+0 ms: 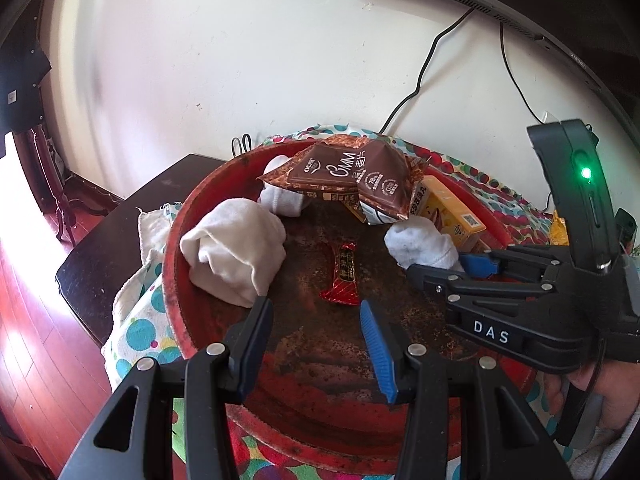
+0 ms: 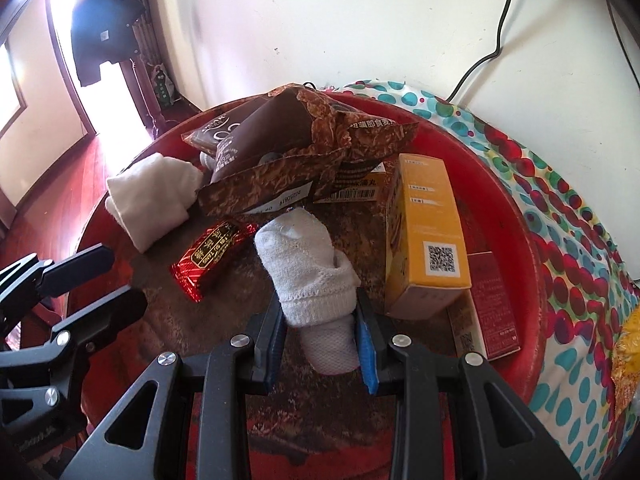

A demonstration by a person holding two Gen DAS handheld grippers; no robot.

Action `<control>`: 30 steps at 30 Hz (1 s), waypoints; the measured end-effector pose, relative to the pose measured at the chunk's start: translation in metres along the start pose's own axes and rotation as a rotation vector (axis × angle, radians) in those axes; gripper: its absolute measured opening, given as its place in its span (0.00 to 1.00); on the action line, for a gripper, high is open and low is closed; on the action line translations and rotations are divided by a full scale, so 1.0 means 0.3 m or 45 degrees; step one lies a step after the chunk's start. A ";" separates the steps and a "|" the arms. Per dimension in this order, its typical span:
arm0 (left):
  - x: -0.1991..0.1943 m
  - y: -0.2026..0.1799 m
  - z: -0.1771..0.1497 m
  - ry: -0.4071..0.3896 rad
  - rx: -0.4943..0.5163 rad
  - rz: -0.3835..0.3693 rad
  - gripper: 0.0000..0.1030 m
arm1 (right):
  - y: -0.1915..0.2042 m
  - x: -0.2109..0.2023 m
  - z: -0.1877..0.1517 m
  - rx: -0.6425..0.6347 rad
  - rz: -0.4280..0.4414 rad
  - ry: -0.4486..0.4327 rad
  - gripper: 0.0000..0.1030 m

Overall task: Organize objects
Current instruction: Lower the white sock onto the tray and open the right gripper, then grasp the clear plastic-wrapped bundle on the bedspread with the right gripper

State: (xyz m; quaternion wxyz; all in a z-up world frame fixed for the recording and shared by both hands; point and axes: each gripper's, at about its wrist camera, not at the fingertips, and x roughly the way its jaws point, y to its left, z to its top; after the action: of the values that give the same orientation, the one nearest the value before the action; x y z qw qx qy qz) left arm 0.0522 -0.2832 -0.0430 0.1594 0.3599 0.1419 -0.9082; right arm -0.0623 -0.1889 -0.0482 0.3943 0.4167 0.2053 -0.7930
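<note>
A red basin (image 1: 176,248) (image 2: 516,216) holds the objects. My right gripper (image 2: 320,320) (image 1: 440,266) is shut on a rolled white sock (image 2: 308,264) (image 1: 424,244), which rests on the basin floor near the middle. My left gripper (image 1: 314,306) (image 2: 108,280) hovers open over the basin's near side, with nothing between its fingers. A red candy bar (image 1: 341,276) (image 2: 208,252) lies just beyond it. A bigger white sock roll (image 1: 236,248) (image 2: 152,196) sits at the left. Brown snack bags (image 1: 348,176) (image 2: 280,148) are piled at the back. A yellow box (image 1: 448,208) (image 2: 428,232) stands at the right.
A third white sock (image 1: 280,196) lies under the bags, and a red box (image 2: 488,304) lies beside the yellow one. The basin stands on a dotted cloth (image 2: 560,200) over a dark table (image 1: 120,232). A monitor (image 1: 520,8) and cables hang on the wall behind.
</note>
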 end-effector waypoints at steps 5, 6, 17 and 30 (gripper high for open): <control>0.013 -0.006 -0.004 0.016 0.012 0.005 0.45 | 0.000 -0.019 -0.008 -0.004 0.014 -0.023 0.39; 0.013 -0.009 -0.005 0.013 0.019 0.005 0.45 | -0.004 -0.024 -0.011 0.007 0.026 -0.026 0.39; 0.016 -0.043 -0.017 0.010 0.074 0.017 0.45 | -0.092 -0.206 -0.098 0.120 0.080 -0.150 0.42; 0.023 -0.085 -0.034 0.007 0.147 0.034 0.45 | -0.723 -0.442 -0.428 0.540 -0.370 -0.222 0.49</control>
State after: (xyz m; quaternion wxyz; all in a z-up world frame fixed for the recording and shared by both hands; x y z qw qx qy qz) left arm 0.0436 -0.2574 -0.0511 0.1501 0.3729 0.0851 -0.9117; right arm -0.1256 0.0864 -0.0128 0.1964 0.3863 0.0575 -0.8994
